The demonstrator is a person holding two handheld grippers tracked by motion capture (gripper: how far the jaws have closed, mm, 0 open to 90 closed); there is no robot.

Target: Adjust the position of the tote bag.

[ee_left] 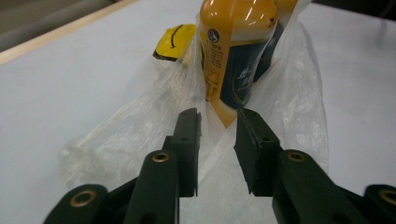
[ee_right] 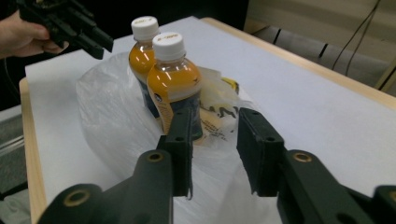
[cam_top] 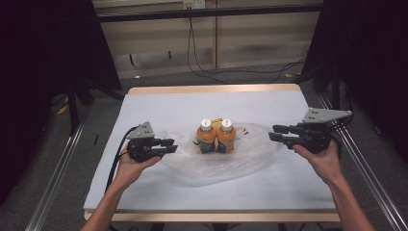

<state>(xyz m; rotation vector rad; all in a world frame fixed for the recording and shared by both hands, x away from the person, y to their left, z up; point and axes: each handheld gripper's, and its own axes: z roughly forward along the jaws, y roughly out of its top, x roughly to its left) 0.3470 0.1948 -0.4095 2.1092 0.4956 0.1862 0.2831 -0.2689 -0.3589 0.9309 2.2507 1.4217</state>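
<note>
Clear plastic bag (cam_top: 216,161) spread on desk (cam_top: 159,103), two orange bottles (cam_top: 216,136) upright inside; left gripper (cam_top: 169,143) and right gripper (cam_top: 272,133) held apart, nothing clamped.

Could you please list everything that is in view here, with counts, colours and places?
bottles: two, orange drink with white caps and dark labels, upright side by side at the table's middle, inside the bag
plastic bag: one, clear, crumpled on the sheet around the bottles
yellow packet: one, yellow with black marks, behind the bottles
table: one, wooden edge, covered by a white sheet
cables: several, black, on the floor beyond the table
left gripper: one, black, at the bag's left edge, jaws apart with bag film between them
right gripper: one, black, at the bag's right edge, jaws apart
hands: two, one holding each gripper
</note>
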